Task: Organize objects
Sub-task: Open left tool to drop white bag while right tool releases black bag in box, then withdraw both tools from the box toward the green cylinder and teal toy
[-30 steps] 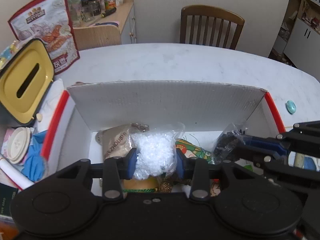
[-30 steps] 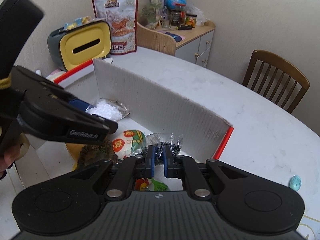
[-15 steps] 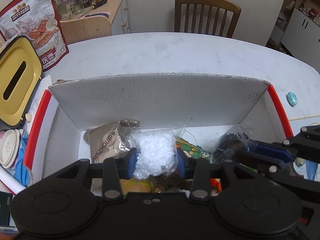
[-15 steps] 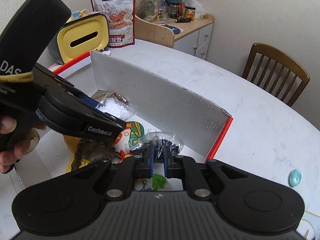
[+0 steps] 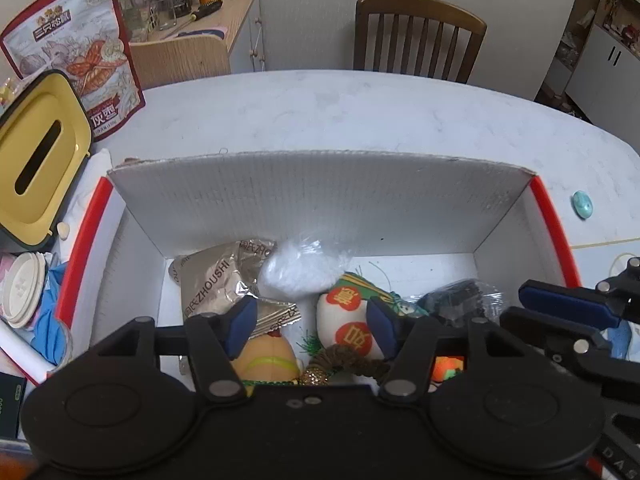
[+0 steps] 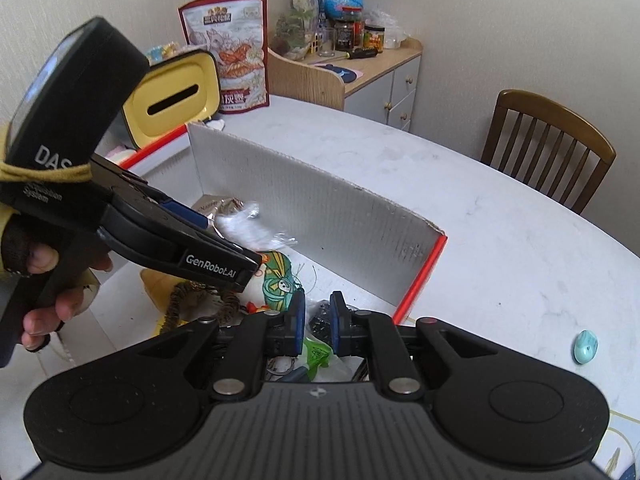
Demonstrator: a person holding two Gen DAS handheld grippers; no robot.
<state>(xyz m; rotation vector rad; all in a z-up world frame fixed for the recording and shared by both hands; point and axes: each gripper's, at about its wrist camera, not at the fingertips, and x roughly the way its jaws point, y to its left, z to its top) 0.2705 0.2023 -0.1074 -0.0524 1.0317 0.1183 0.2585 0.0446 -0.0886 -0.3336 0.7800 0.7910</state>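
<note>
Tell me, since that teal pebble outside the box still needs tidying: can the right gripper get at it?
Probably yes. The teal pebble lies alone on bare table, right of the box, and the right gripper looks empty, its jaws slightly apart.

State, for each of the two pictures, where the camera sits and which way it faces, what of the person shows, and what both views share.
Left wrist: rides the left gripper, open over the white box, facing the chair; the right gripper's fingers show at right.
Right wrist: rides the right gripper, facing box, table and cabinet; the person's hand holds the left gripper.
Shared: box, white bag, yellow lid, teal pebble.
</note>
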